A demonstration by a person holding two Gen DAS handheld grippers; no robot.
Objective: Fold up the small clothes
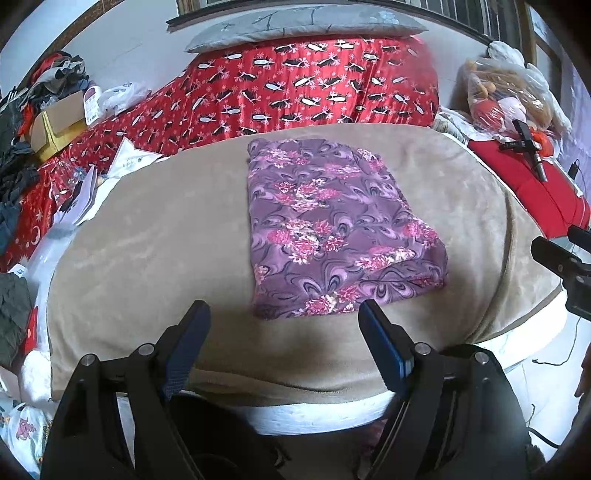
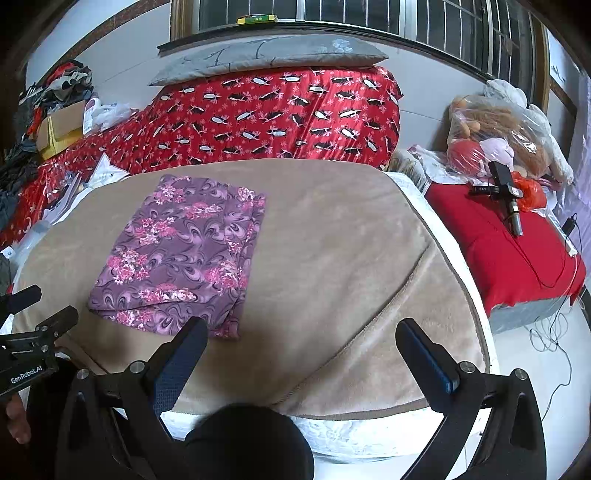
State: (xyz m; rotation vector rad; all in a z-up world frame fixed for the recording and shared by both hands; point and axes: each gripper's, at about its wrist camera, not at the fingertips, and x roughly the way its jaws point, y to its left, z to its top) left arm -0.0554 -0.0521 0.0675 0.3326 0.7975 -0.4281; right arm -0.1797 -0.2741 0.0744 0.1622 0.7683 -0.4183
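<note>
A purple garment with pink flowers (image 1: 332, 229) lies folded into a flat rectangle on the beige blanket (image 1: 166, 240). It also shows in the right wrist view (image 2: 177, 254). My left gripper (image 1: 284, 310) is open and empty, just in front of the garment's near edge. My right gripper (image 2: 301, 328) is open and empty, near the garment's right front corner, above the blanket (image 2: 351, 258). The right gripper shows at the right edge of the left wrist view (image 1: 565, 258), and the left gripper shows at the left edge of the right wrist view (image 2: 33, 332).
A red patterned quilt (image 1: 314, 81) with a grey pillow (image 1: 303, 22) is piled behind the blanket. Boxes, papers and clothes (image 1: 55, 122) clutter the left. A red cushion (image 2: 509, 251) with a black device (image 2: 506, 192) and bagged plush toys (image 2: 498, 129) lie right.
</note>
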